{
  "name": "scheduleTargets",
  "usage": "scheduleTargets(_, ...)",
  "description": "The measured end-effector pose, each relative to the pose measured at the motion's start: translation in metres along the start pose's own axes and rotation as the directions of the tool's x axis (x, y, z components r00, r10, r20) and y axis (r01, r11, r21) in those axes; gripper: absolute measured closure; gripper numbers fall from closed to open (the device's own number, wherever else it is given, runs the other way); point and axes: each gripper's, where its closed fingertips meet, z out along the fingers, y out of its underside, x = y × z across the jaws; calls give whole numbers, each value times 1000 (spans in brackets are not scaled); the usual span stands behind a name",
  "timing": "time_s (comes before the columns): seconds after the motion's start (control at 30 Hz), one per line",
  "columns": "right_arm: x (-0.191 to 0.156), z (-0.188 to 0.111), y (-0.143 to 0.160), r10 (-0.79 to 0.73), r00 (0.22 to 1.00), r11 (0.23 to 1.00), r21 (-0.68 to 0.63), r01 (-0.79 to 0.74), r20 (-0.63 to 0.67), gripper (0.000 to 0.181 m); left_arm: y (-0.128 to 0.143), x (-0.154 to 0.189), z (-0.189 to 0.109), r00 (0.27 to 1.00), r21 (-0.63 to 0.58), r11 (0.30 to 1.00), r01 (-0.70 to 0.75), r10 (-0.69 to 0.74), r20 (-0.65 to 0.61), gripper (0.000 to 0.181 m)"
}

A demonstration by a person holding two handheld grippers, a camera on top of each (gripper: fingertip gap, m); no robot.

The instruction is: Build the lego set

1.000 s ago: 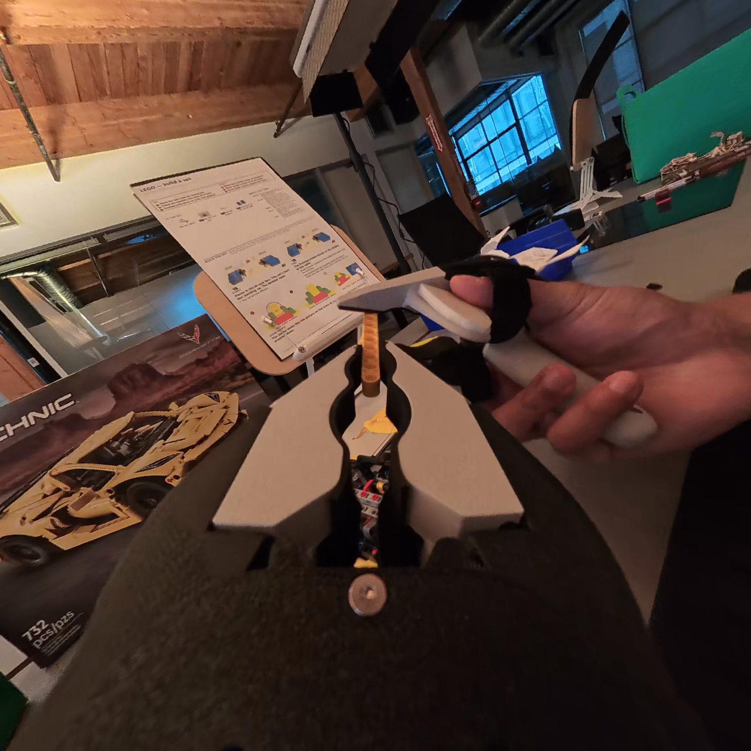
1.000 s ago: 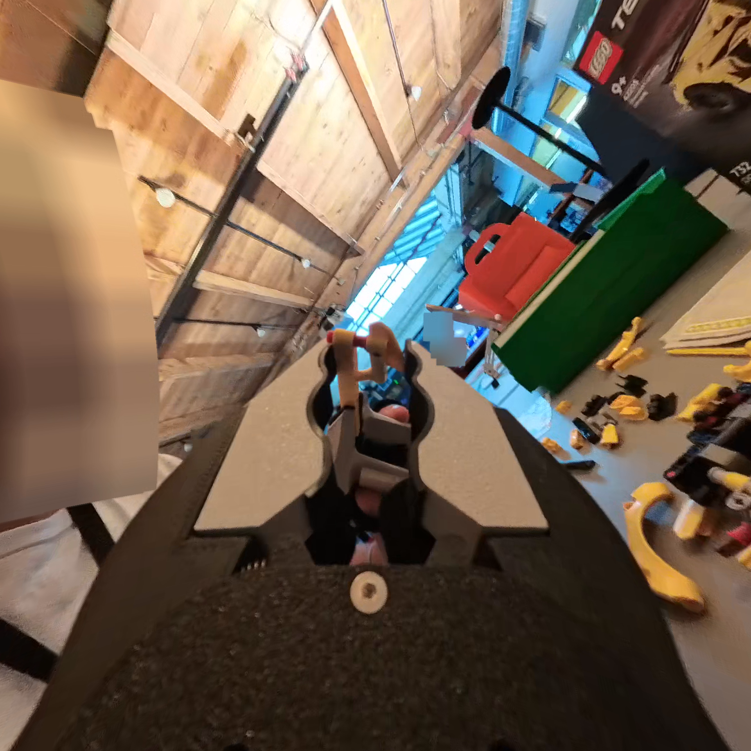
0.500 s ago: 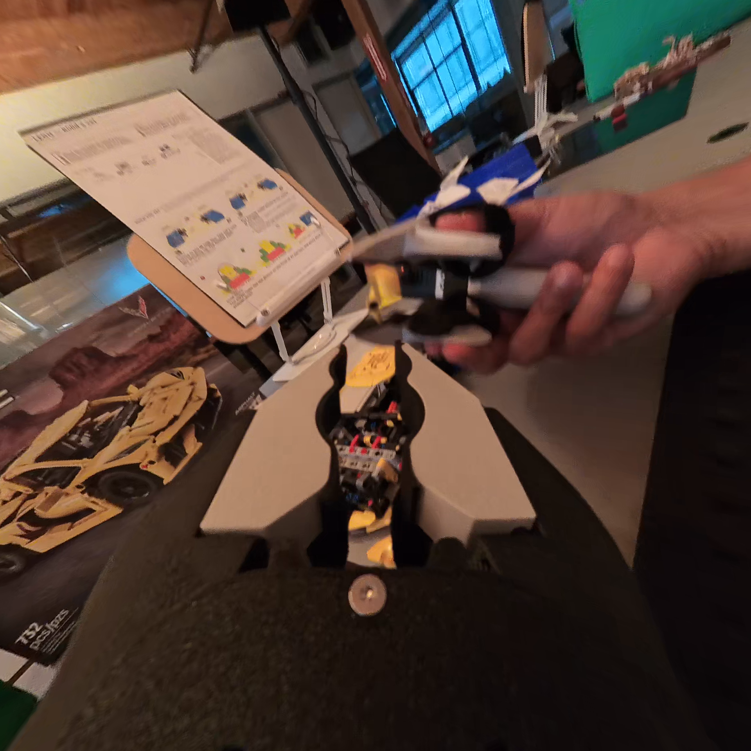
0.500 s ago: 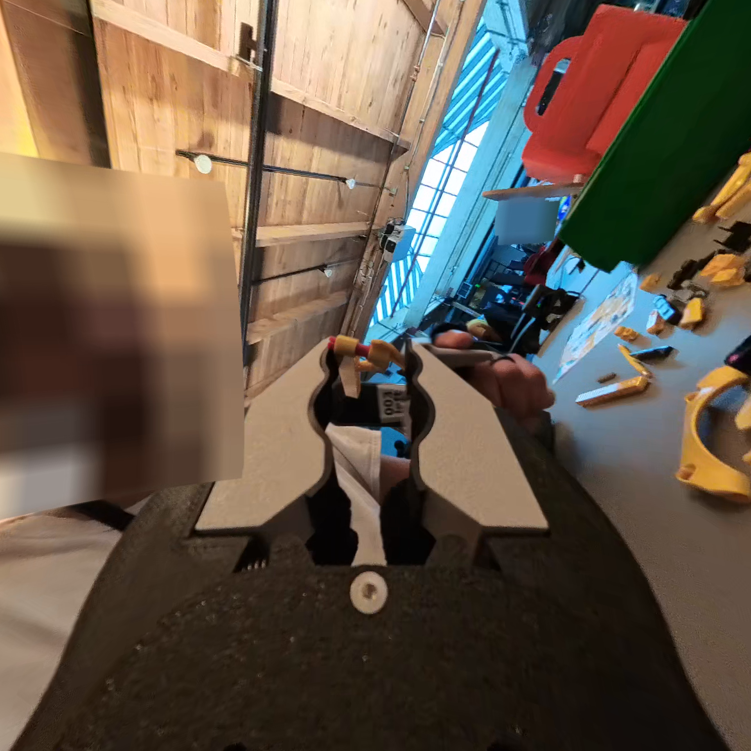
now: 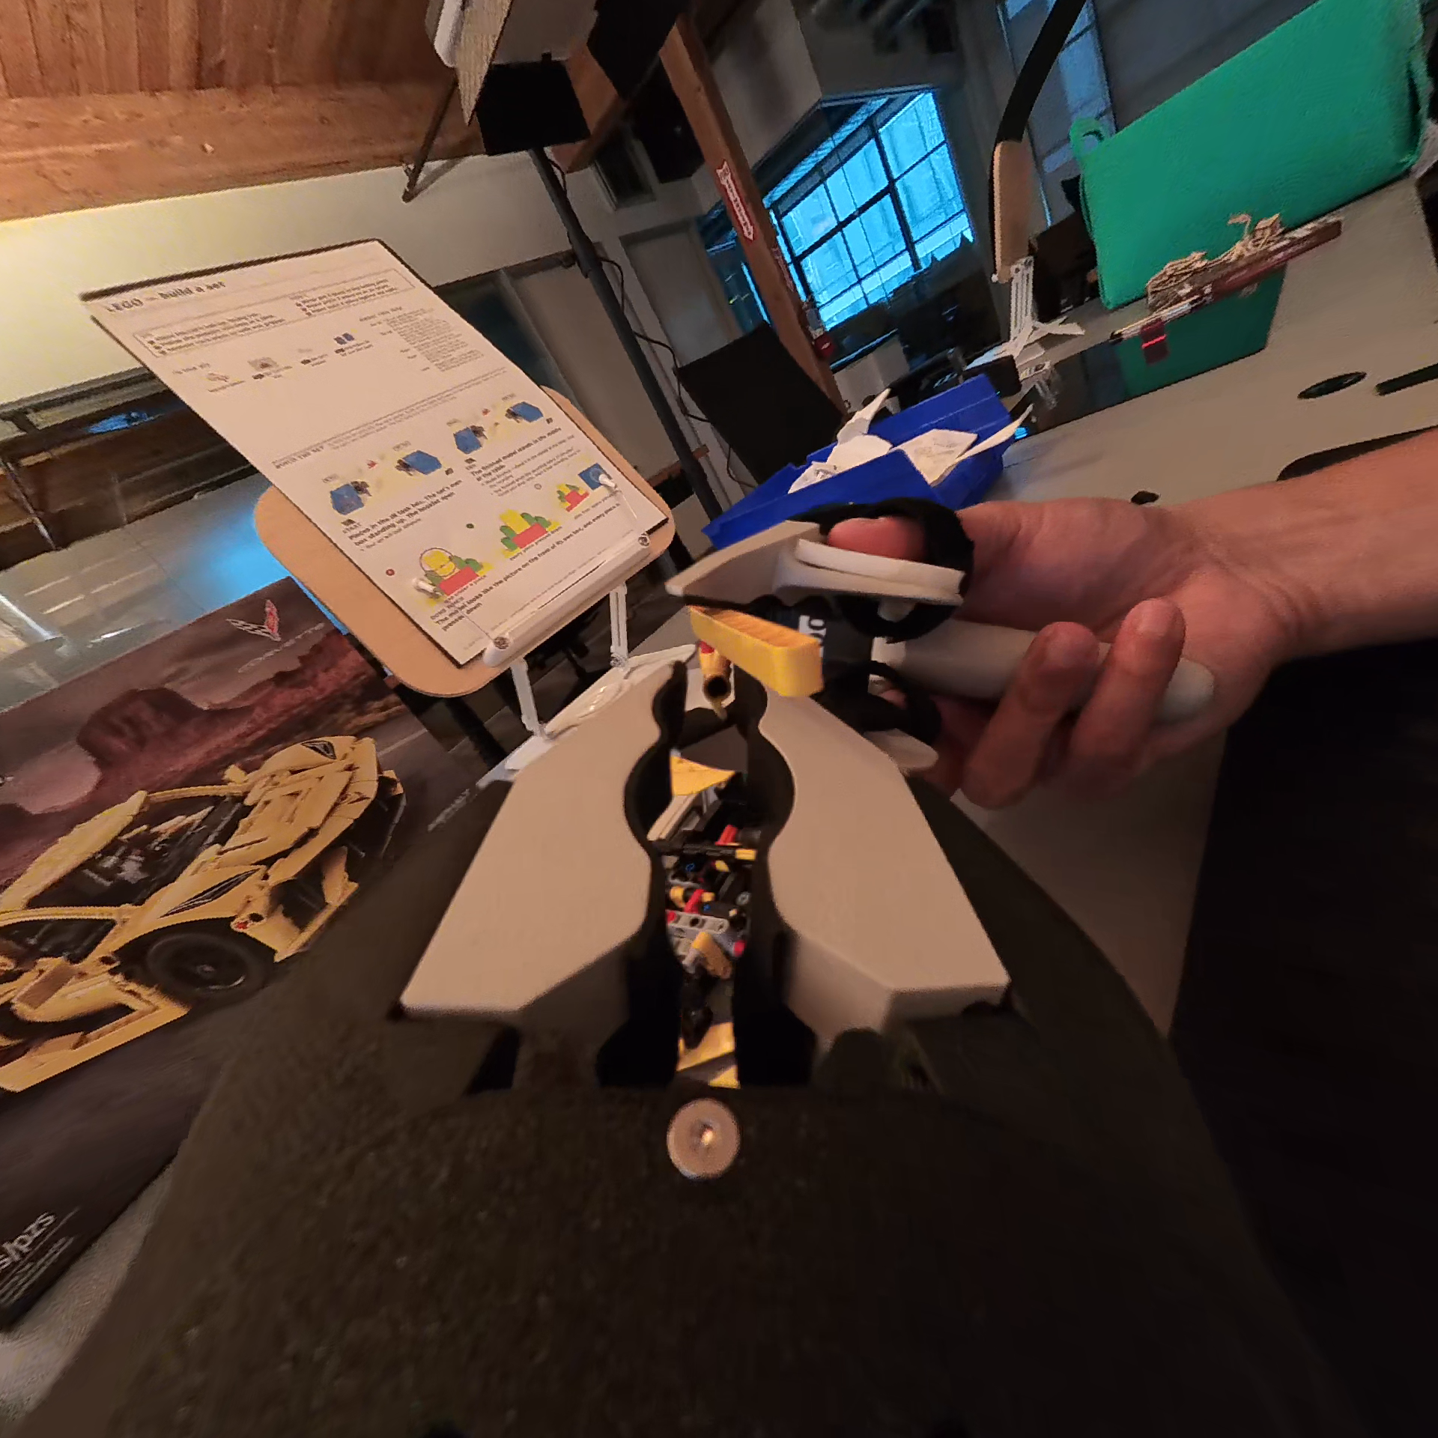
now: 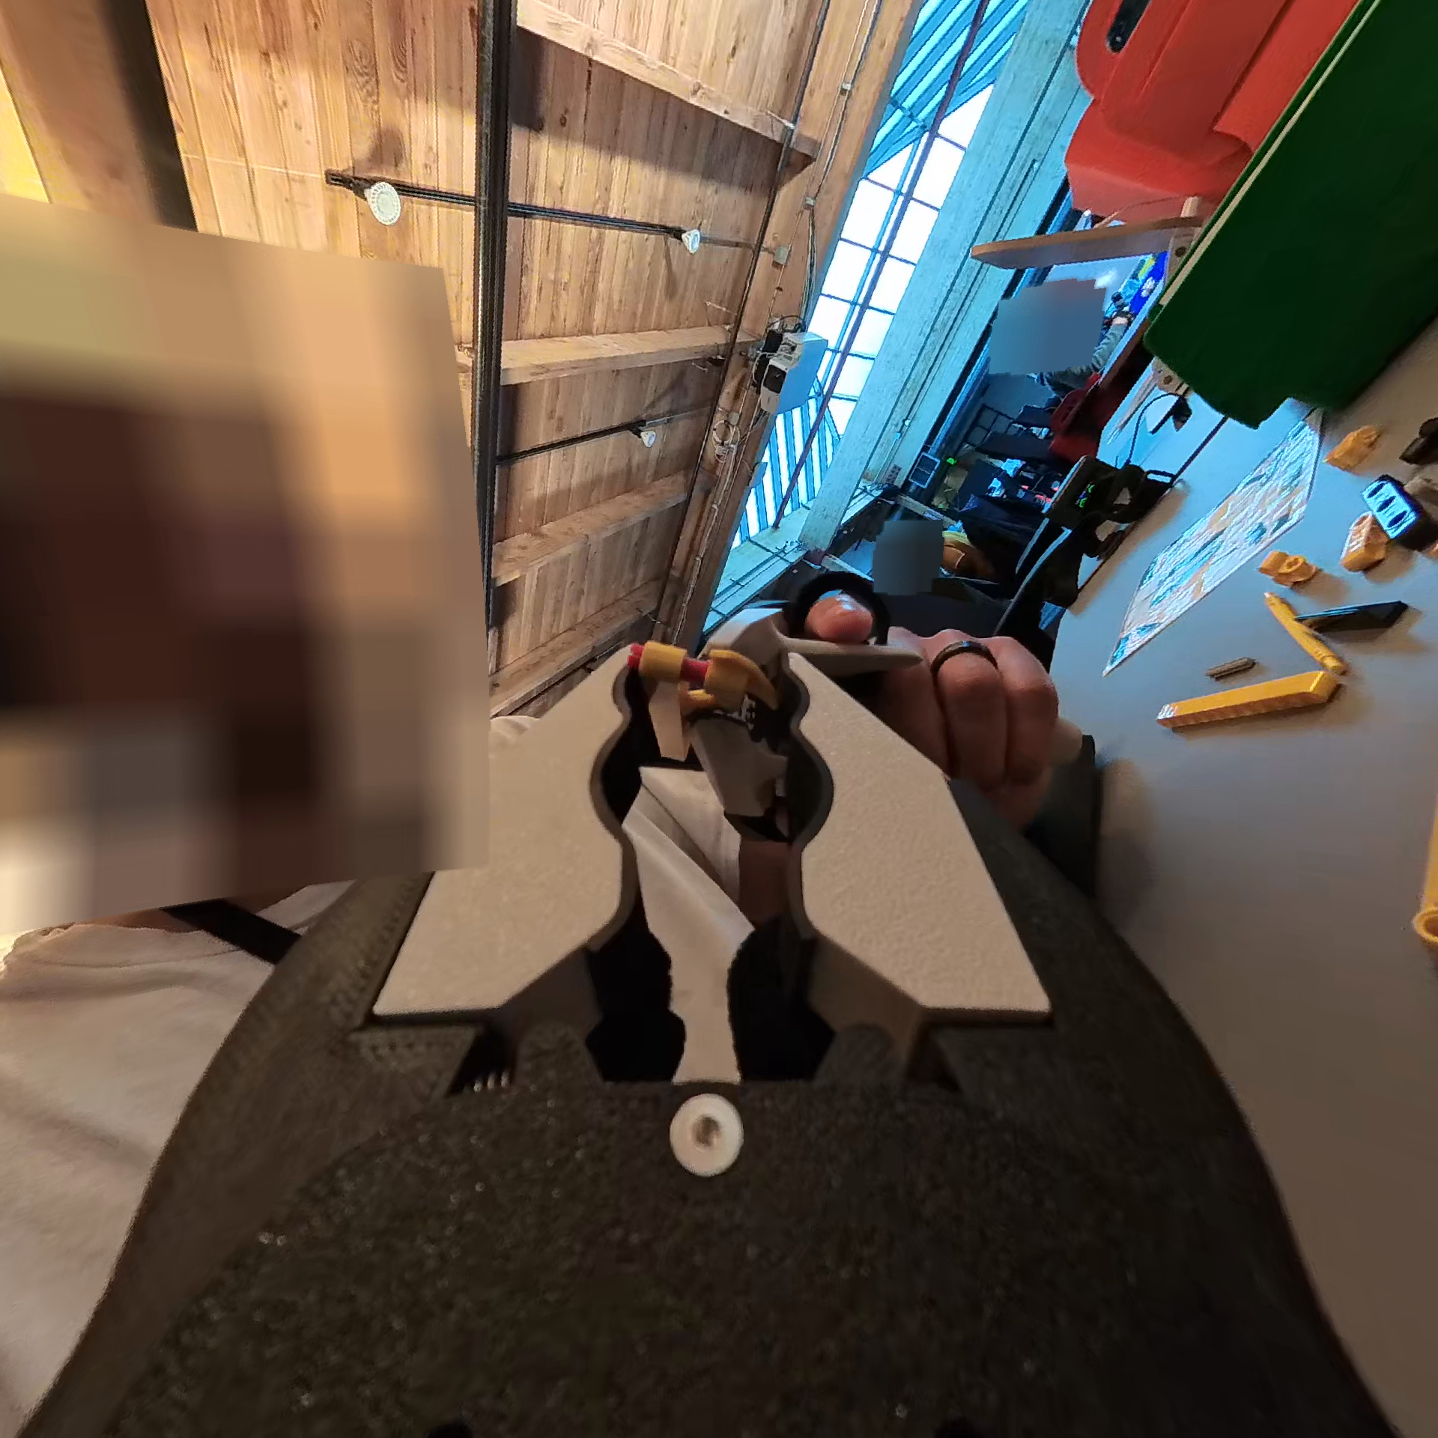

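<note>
Right tongs grip a small yellow Lego piece with a red pin at their tips, its long axis running crosswise between the fingers, red end pointing left. Left tongs, nearly closed, pinch a short tan peg pointing up and away. Just beyond them the other tool carries a yellow beam lying crosswise. Loose yellow parts lie on the tabletop to the right.
</note>
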Motion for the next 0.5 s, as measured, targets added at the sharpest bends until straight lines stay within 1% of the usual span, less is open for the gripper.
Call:
scheduleTargets(0.03, 0, 0, 1, 7, 1000, 1000, -3, -7, 2, 150, 0, 2, 0, 1000, 0, 1000, 3, -3, -14, 174)
scheduleTargets(0.13, 0, 0, 2, 8, 1000, 1000, -10, -8, 4, 150, 0, 3, 0, 1000, -1, 1000, 6, -6, -20, 174)
scheduleTargets(0.17, 2, -1, 1, -1, 1000, 1000, -7, 1, -8, 150, 2, 3, 0, 999, -11, 999, 30, -30, -24, 174)
scheduleTargets(0.3, -1, -2, -1, -12, 1000, 1000, 19, 12, 18, 150, 0, 2, 3, 976, -18, 976, 215, -216, -29, 175)
scheduleTargets(0.43, -3, -1, -3, -44, 999, 998, 41, 44, 19, 150, -2, -1, 4, 924, 0, 924, 384, -384, 1, 175)
scheduleTargets(0.5, 1, -2, -5, -46, 999, 998, 52, 46, -2, 150, 1, -3, 5, 883, 6, 883, 468, -468, 11, 174)
